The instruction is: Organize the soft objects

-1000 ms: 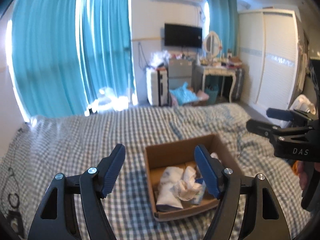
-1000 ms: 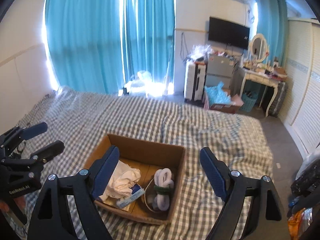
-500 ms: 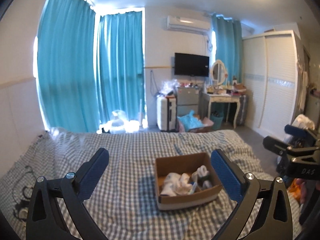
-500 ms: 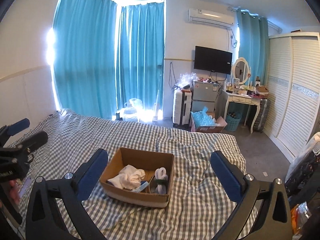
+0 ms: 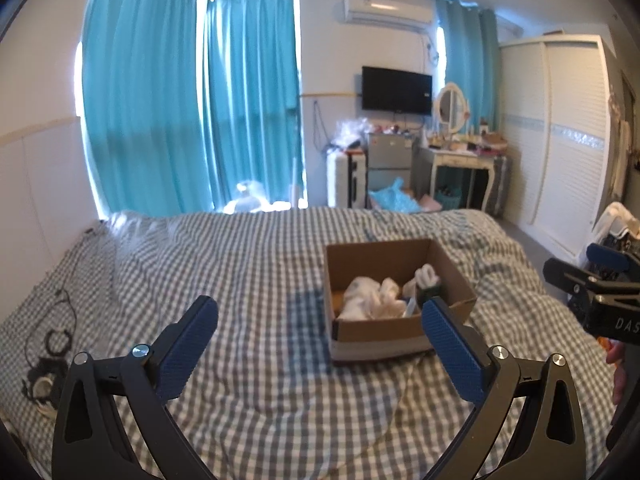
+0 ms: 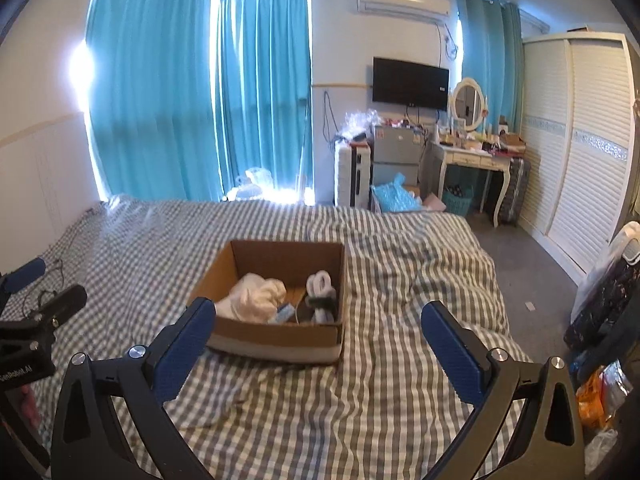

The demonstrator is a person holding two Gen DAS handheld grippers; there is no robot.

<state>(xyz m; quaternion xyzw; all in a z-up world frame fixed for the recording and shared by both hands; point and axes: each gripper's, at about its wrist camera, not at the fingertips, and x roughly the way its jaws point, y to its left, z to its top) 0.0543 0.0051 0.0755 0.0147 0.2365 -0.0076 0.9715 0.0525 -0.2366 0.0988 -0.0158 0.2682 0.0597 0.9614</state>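
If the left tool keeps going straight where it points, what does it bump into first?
Probably the checked bedspread, just left of the cardboard box. The open left tool tilts down toward it, though depth is uncertain.

Your way over the near bed [image 6: 360,400] is open; only the cardboard box [image 6: 276,340] walls and the cable [image 5: 60,320] far left interrupt it.

I see the cardboard box [image 6: 276,300] sitting on the bed [image 6: 400,264]. Inside the box, the crumpled cloth [image 6: 256,294] lies left of the rolled socks [image 6: 320,290]. Behind the box stand the curtains [image 6: 200,88]; behind and right, the dressing table [image 6: 472,160].
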